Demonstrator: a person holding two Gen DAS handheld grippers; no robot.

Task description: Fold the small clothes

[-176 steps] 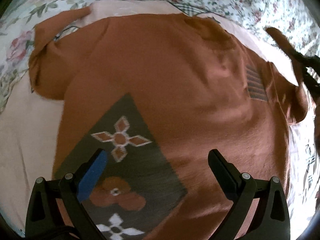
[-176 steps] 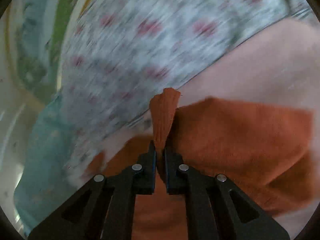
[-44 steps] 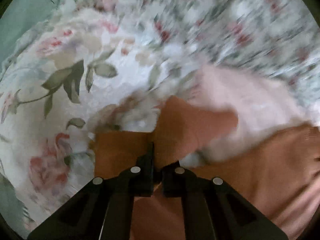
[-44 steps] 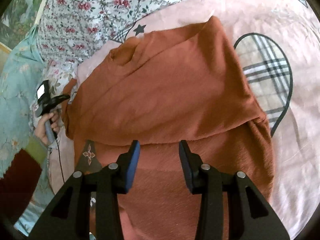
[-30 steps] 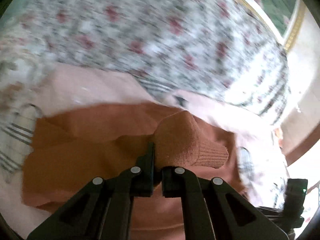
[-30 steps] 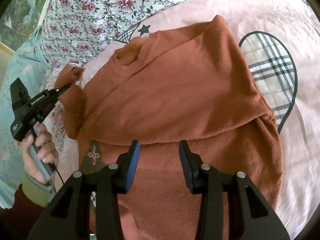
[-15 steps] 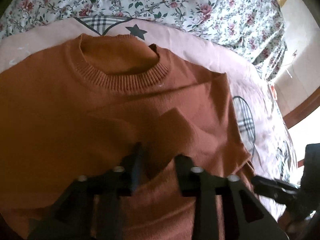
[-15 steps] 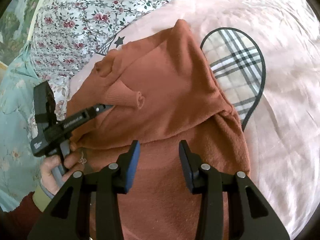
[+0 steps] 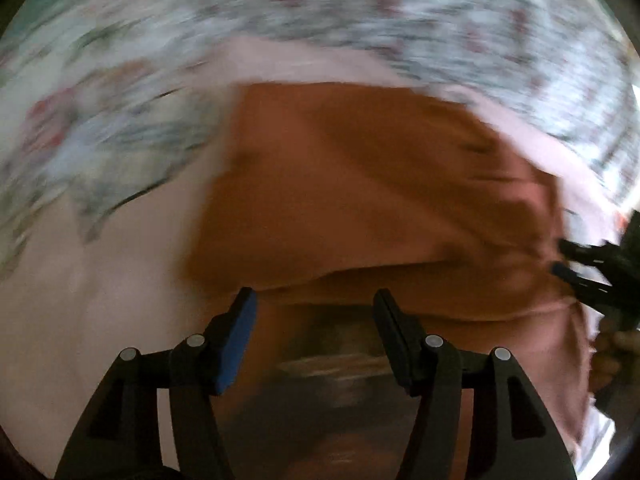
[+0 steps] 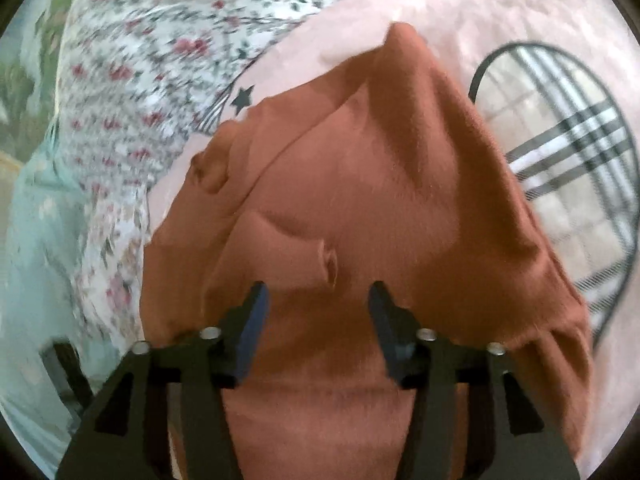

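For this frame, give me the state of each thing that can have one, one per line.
left claw: open, holding nothing, over the sweater.
right claw: open, holding nothing, over the sweater.
orange sweater: lying on the pink blanket, both sides folded in over the body, not yet folded in half.
sleeve cuff: lying loose across the sweater's middle.
pink blanket: spread flat under the sweater.
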